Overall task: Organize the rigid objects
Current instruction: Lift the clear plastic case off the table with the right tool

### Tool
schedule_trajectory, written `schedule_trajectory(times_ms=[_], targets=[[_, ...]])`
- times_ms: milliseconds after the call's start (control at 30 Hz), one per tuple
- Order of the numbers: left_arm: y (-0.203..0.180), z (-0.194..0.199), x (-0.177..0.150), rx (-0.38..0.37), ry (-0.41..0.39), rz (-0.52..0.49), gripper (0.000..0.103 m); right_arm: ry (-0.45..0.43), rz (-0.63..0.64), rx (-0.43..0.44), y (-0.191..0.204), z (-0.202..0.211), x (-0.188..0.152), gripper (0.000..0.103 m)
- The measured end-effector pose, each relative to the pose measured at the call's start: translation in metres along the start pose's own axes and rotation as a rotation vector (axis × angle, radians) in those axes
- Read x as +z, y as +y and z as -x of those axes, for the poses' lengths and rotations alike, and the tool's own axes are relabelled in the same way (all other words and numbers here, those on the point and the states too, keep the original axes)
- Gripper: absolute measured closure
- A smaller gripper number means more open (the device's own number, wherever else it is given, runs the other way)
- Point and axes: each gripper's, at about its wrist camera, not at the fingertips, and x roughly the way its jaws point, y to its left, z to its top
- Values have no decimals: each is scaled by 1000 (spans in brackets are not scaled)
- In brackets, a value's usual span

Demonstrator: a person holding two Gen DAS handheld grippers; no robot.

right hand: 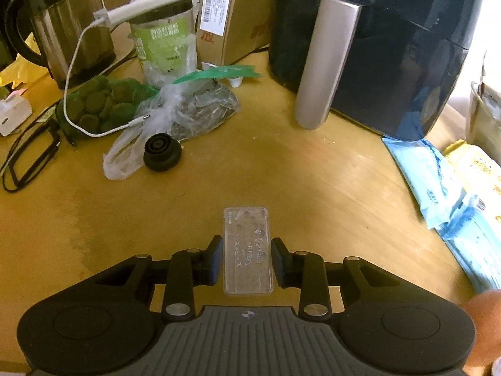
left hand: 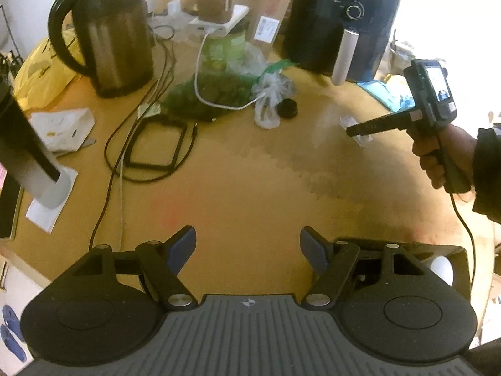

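**Right claw pinches the clear case on a crowded counter**

The yellow wooden counter (right hand: 281,169) is cluttered along its back edge and bare in the middle. At the far left stands a steel kettle (left hand: 116,40), with a loop of black cable (left hand: 156,153) lying in front of it. Next comes a net bag of dark green balls (right hand: 97,106) with a white charging cable (right hand: 75,72) draped over it, then a crumpled plastic bag (right hand: 175,112) and a small black round cap (right hand: 162,152). To the right looms a dark air fryer (right hand: 391,50), and past it some blue packets (right hand: 435,185).

The left claw (left hand: 248,250) hangs spread over bare wood, holding nothing. The right claw (right hand: 247,261) is pressed onto the long sides of a small clear plastic case (right hand: 247,247), which sits low over the counter just ahead of the wrist; whether it has lifted clear of the wood I can't quite tell.

The case's long axis runs straight away from the claw, its far end pointing toward the air fryer and the clutter. The pads grip its rear half, so the free front end could dip. I'd lift it slowly and level, keep the squeeze steady on that slick plastic, and steer clear of the cap and bag.
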Motion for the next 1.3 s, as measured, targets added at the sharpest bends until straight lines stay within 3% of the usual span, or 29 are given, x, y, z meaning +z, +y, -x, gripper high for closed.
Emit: schedule_trajectory(times_ms=[767,1300], targets=[[-12,-25,60,-52,-110,-76,30,-58,-205,24,-23,99,-48,67],[-38,-77,92,-84,-149,-181,31,-93,-373,-4,-33,162,-92,67]])
